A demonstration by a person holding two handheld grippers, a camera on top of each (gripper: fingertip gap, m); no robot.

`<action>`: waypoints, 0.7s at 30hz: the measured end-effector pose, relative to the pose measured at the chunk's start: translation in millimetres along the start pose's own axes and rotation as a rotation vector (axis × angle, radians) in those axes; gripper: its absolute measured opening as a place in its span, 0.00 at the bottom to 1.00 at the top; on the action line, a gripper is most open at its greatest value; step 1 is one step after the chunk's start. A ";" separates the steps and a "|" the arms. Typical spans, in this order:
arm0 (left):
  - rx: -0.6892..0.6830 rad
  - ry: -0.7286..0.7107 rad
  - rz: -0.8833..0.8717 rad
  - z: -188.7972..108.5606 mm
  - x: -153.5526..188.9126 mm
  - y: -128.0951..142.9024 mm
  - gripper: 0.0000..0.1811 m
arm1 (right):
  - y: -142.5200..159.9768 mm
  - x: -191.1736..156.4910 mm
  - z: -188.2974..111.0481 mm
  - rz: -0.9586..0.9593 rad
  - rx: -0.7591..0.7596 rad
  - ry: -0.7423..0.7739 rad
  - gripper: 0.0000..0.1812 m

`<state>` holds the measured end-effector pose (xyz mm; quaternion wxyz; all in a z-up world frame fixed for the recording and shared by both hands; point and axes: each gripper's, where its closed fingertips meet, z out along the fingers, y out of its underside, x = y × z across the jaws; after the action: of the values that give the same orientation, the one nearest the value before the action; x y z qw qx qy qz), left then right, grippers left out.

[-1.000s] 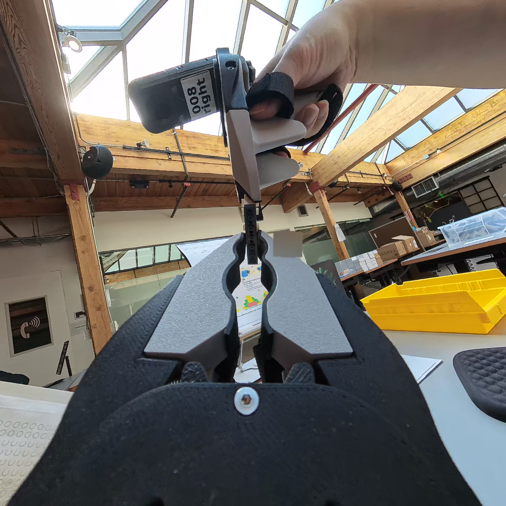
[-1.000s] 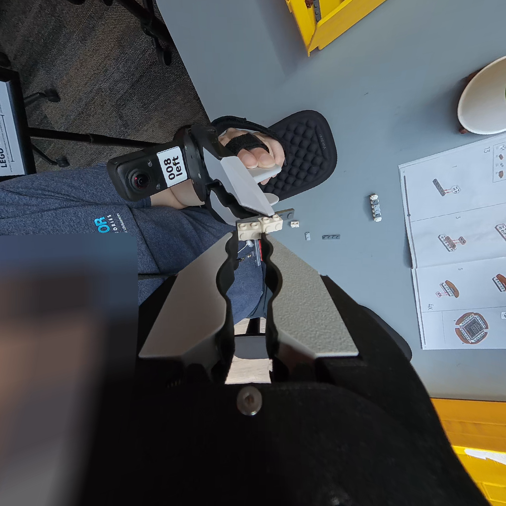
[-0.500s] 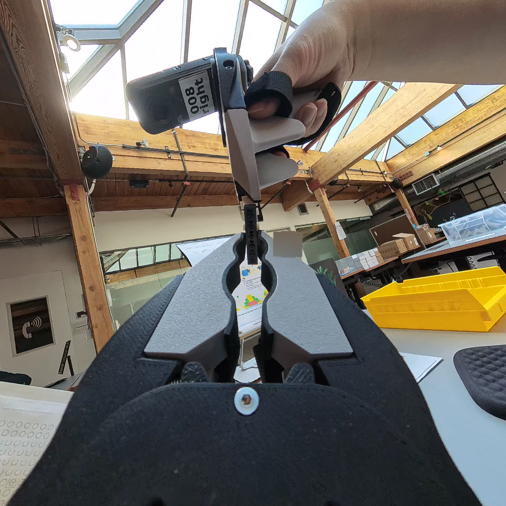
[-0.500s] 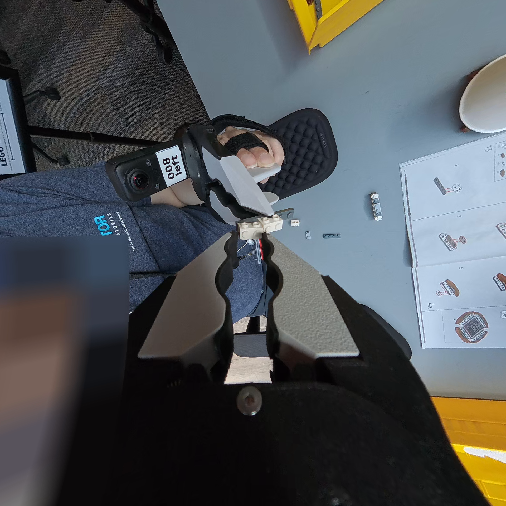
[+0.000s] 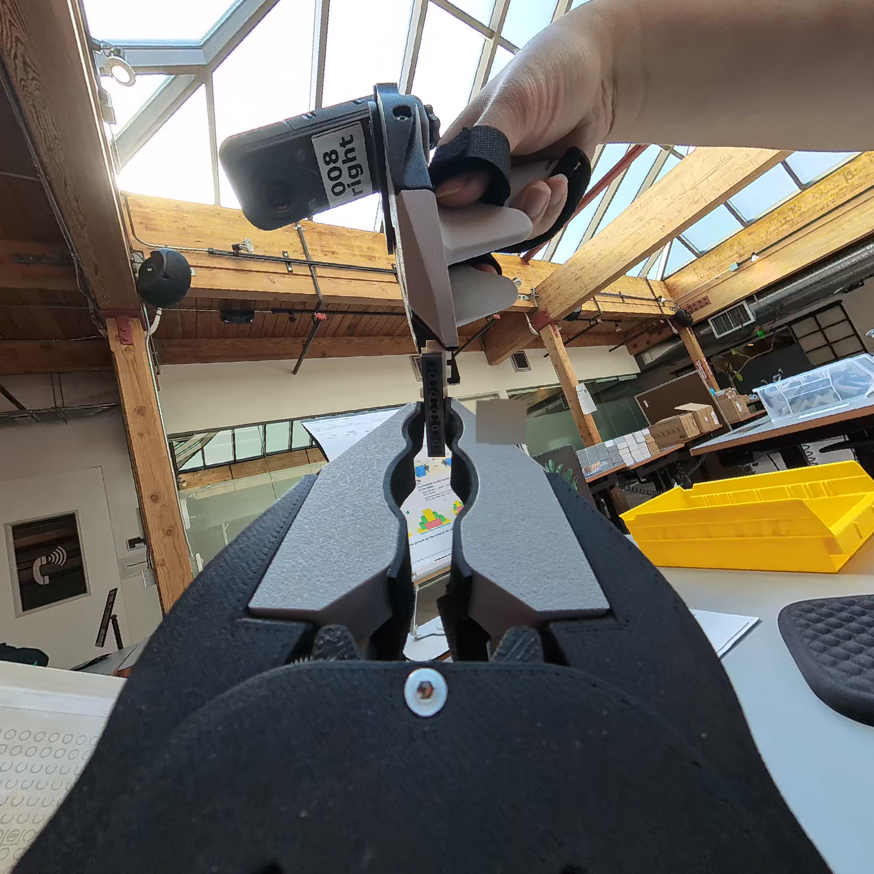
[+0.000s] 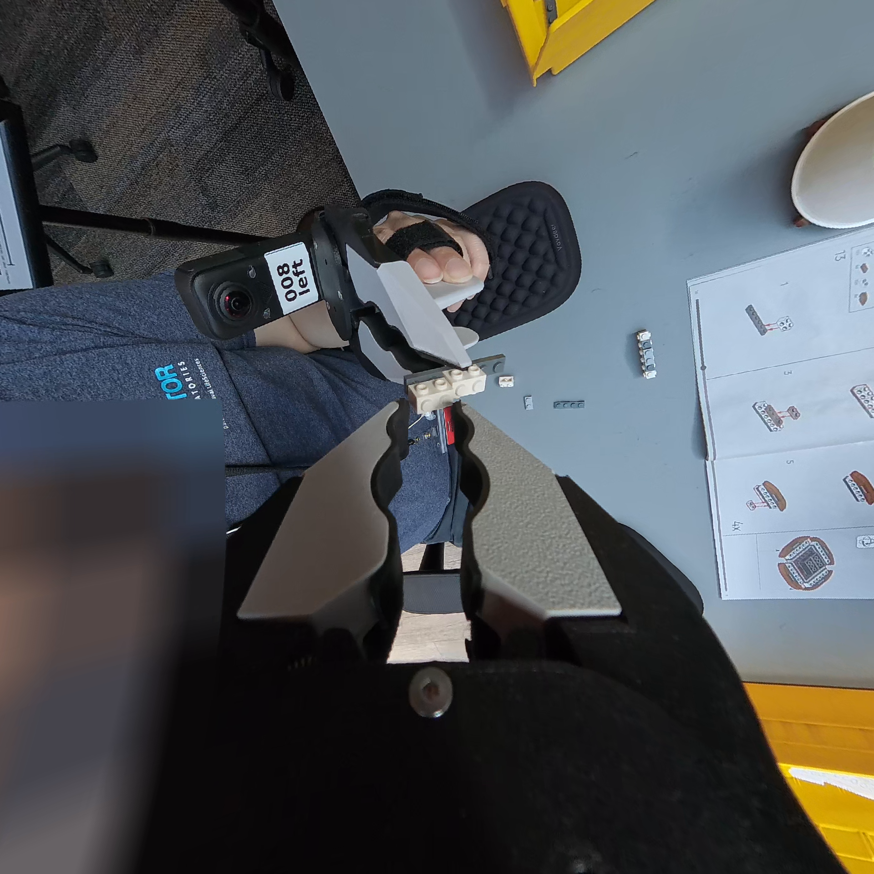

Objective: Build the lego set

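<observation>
My left gripper [image 5: 435,428] is pinching a dark grey plate [image 5: 435,406] edge-on between its fingertips, the plate standing upright out of the tips and raised in the air above the table edge. My right gripper [image 6: 428,406] is coming at the same assembly from above; its fingers [image 6: 331,520] are standing a little apart along their length, and its tips are closing on the tan bricks [image 6: 447,388] fixed along that plate, though from this angle I am only fairly sure the tips are truly gripping and not merely touching. In the left wrist view the right gripper [image 5: 432,338] is pointing straight down onto the plate's top end, with a hand [image 5: 534,118] strapped to its handle. Out on the grey table [image 6: 615,165] are lying a small grey-and-white built piece [image 6: 646,353], a loose dark strip [image 6: 569,405] and two tiny pieces [image 6: 506,381] near it, all apart from each other. Farther right is lying the open instruction booklet [image 6: 794,425], with a black dimpled pad [image 6: 525,246] behind my left gripper, a white bowl [image 6: 837,165] and a yellow bin [image 6: 567,33] beyond.
</observation>
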<state>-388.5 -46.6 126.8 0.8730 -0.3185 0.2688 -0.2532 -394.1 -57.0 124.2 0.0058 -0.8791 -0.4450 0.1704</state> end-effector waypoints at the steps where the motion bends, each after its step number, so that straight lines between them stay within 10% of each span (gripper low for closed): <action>1: 0.000 0.001 0.000 0.0 0.2 0.1 0.03 | 1.1 -0.1 0.2 0.000 -0.006 -0.001 0.10; 21: 0.004 0.008 -0.032 -1.7 -0.1 -3.0 0.03 | 1.7 -2.4 0.4 -0.031 0.001 -0.003 0.08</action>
<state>-390.5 -49.3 127.7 0.8684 -0.3201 0.2667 -0.2689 -394.2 -60.0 124.3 0.0083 -0.8718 -0.4587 0.1719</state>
